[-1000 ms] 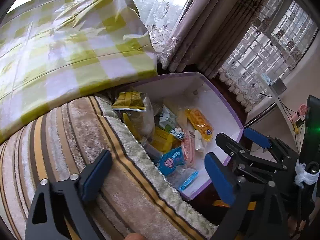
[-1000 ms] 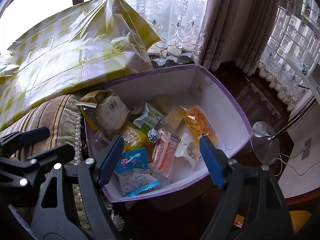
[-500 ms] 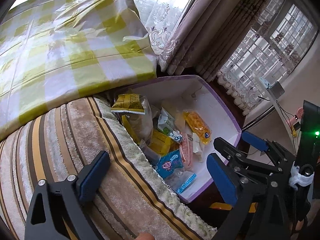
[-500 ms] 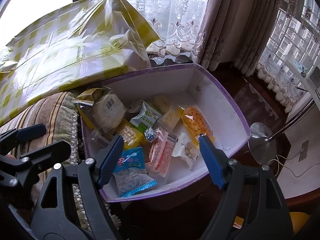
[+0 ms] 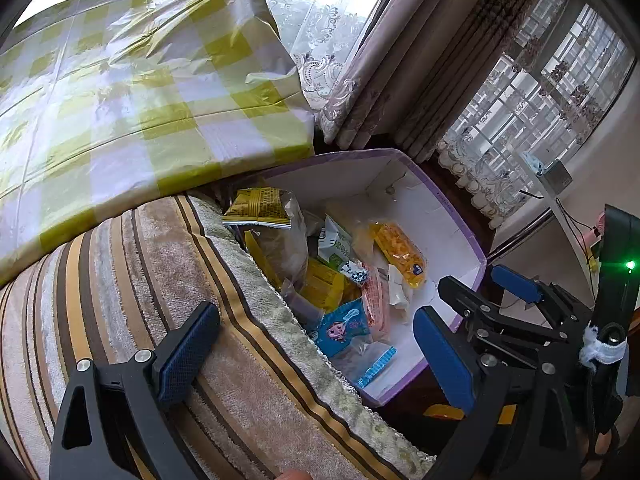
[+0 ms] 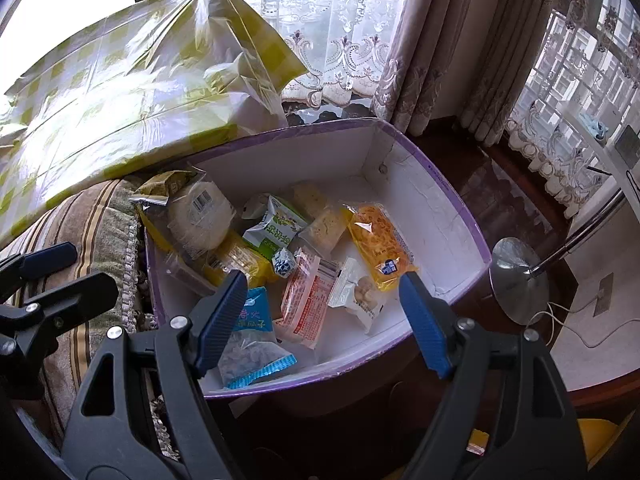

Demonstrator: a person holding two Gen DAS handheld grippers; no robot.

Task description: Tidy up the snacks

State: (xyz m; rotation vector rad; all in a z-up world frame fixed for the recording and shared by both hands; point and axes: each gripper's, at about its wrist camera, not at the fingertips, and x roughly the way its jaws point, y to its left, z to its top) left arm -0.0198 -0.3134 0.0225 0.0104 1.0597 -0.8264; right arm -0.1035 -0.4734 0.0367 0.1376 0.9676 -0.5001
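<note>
A white box with a purple rim [image 6: 452, 192] [image 5: 448, 208] holds several snack packets: an orange packet [image 6: 380, 248] [image 5: 398, 254], a pink packet [image 6: 306, 300], a blue packet [image 6: 250, 340] [image 5: 344, 326], a green-and-white packet [image 6: 278, 230] and a clear-wrapped round bun [image 6: 200, 216]. My right gripper [image 6: 320, 320] is open and empty, above the near side of the box. My left gripper [image 5: 316, 360] is open and empty, over the striped cushion [image 5: 120, 288] left of the box. The right gripper also shows in the left wrist view [image 5: 492, 292].
A bundle wrapped in yellow-checked plastic [image 6: 120, 80] [image 5: 120, 80] lies behind the cushion and box. Curtains [image 6: 420, 40] and windows stand behind. A lamp base [image 6: 516, 280] and cable lie on the floor at right. Dark wooden furniture [image 6: 500, 200] is under the box.
Both grippers have drawn back slightly and stay open. The box looks a little farther away and lower in both views.
</note>
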